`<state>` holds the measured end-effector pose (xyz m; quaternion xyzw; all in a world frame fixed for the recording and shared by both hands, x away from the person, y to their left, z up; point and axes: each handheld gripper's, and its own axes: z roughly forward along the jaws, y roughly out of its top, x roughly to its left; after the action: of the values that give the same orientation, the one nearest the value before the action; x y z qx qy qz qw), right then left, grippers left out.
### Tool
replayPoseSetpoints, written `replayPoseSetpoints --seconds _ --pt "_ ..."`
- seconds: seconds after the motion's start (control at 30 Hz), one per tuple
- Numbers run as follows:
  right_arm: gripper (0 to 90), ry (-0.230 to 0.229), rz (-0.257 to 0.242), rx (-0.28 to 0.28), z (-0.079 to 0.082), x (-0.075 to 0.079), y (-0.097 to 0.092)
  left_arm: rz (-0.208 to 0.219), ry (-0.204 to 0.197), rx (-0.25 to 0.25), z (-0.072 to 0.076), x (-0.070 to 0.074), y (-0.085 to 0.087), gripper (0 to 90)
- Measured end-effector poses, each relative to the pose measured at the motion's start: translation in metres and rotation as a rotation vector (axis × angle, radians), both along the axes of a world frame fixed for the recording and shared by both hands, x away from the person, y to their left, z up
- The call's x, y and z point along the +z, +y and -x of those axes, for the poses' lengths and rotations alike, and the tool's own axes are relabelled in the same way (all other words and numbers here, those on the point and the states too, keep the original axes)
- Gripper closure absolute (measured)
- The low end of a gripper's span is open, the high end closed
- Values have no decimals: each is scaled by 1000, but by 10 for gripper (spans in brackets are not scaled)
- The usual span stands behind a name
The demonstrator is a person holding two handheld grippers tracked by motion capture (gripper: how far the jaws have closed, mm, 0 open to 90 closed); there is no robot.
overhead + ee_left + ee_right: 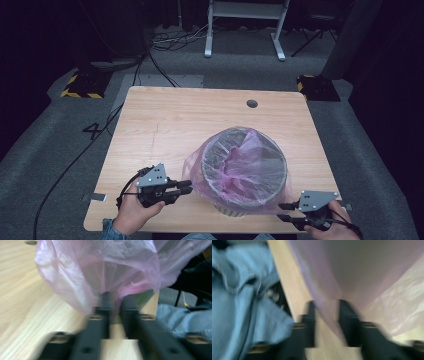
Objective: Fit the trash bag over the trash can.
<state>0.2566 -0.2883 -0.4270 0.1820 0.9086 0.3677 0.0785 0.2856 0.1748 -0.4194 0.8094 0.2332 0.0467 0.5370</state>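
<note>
Loosely draped, crinkled pink bag (250, 165) over bin (230, 209)

The high view looks forward and down over the whole table (150, 120) — both gripper views sit close, sharing the pink bag (100, 270).

High view: table (165, 120) evenly lit from above, surroundings left in deep shadow. Soft glare is seen on the pink bag (250, 165); focus fair, detail grainy. Left gripper view: jaws smeared by motion blur, bag (100, 270) bright and sharper. Right gripper view: heavily blurred throughout, washed-out highlights at right.
</note>
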Motion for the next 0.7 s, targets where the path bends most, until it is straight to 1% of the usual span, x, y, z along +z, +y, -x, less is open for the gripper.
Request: replayPoseSetpoints --seconds 0.07,0.13,0.17,0.2,0.23,0.27,0.3,0.33,0.37,0.4,0.47,0.5,0.53,0.57,0.6,0.63,0.67,0.7 --pt "470 -6 -50 -22 1 9 -10 6 -18 7 4 4 5 566" --pt "413 -21 -91 -53 1 18 -18 14 -36 14 7 8 11 470" --pt "362 -33 -115 -77 1 22 -22 27 -39 17 8 9 13 421" --pt "362 -33 -115 -77 1 22 -22 27 -39 17 8 9 13 382" --pt "295 -67 -149 -114 -2 27 -24 35 -43 17 9 11 15 363" --pt "295 -67 -149 -114 -2 27 -24 51 -45 24 10 13 17 363" --pt "225 -93 -170 -132 -5 28 -19 69 -55 36 9 16 20 329" --pt "207 -103 -177 -135 -7 27 -14 73 -66 39 8 18 20 311" --pt "207 -103 -177 -135 -7 27 -14 73 -66 39 8 18 20 295" --pt "194 -106 -179 -136 -9 26 -10 75 -74 40 7 21 19 295" --pt "158 -127 -182 -139 -13 24 0 65 -83 32 4 25 14 276" --pt "164 -140 -179 -140 -15 23 4 54 -82 25 3 26 9 274" --pt "304 -149 -165 -147 -18 22 9 27 -83 8 -1 26 0 271" --pt "304 -149 -165 -147 -18 22 9 27 -83 8 -1 26 0 272" --pt "622 -139 -149 -113 -22 24 9 24 -77 -7 -6 24 -6 281" --pt "723 -128 -153 -110 -23 25 9 24 -77 -7 -6 24 -6 301" --pt "723 -128 -153 -110 -23 25 9 27 -75 -11 -9 23 -8 301" --pt "834 -126 -146 -108 -24 26 9 29 -73 -17 -12 22 -9 329"
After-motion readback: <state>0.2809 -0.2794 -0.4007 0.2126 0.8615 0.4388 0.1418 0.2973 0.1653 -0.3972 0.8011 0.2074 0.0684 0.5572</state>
